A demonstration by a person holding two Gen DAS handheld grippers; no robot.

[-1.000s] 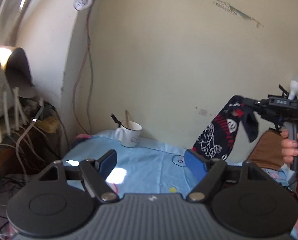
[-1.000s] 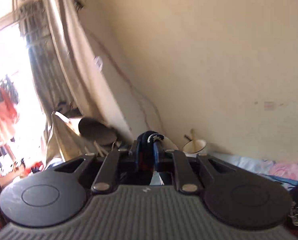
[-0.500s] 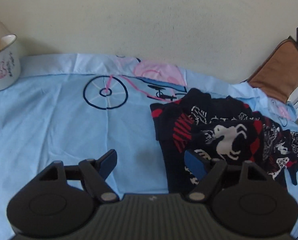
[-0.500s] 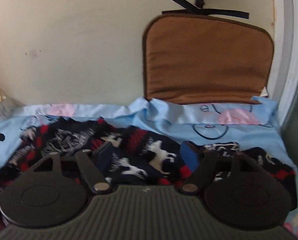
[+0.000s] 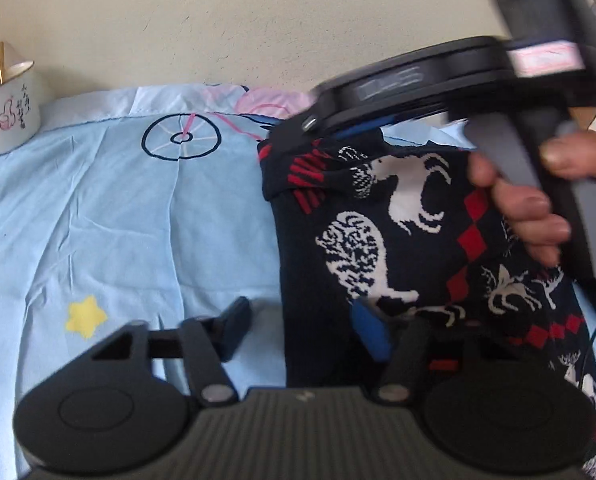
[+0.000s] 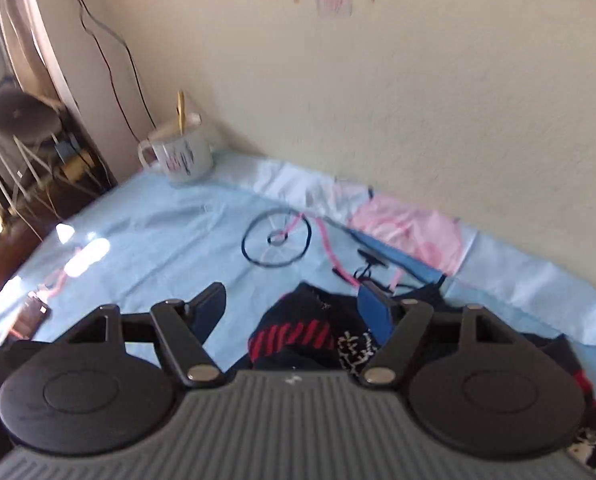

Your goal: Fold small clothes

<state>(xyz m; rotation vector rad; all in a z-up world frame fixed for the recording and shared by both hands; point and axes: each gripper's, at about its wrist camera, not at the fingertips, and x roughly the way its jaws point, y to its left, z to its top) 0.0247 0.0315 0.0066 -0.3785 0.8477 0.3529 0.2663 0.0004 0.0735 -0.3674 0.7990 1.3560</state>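
A dark navy knitted garment [image 5: 398, 240] with white animals and red diamonds lies on the light blue sheet [image 5: 118, 220]. My left gripper [image 5: 302, 324] is open low over the garment's left edge, one finger over the sheet, one over the knit. My right gripper [image 6: 292, 310] is open above the garment's far corner [image 6: 310, 328], which has red stripes. In the left wrist view the right gripper's body [image 5: 438, 88] and the hand holding it hover over the garment's far end.
A white mug [image 5: 8, 112] holding a stick stands at the sheet's far left by the wall; it also shows in the right wrist view [image 6: 178, 154]. A dark small device [image 6: 30, 316] lies at the sheet's left edge. Cables and clutter sit beyond that edge.
The garment, held up by the shut right gripper a second ago, now lies on the sheet. The right gripper has opened and swung over its far corner. My left gripper has moved lower and closer.
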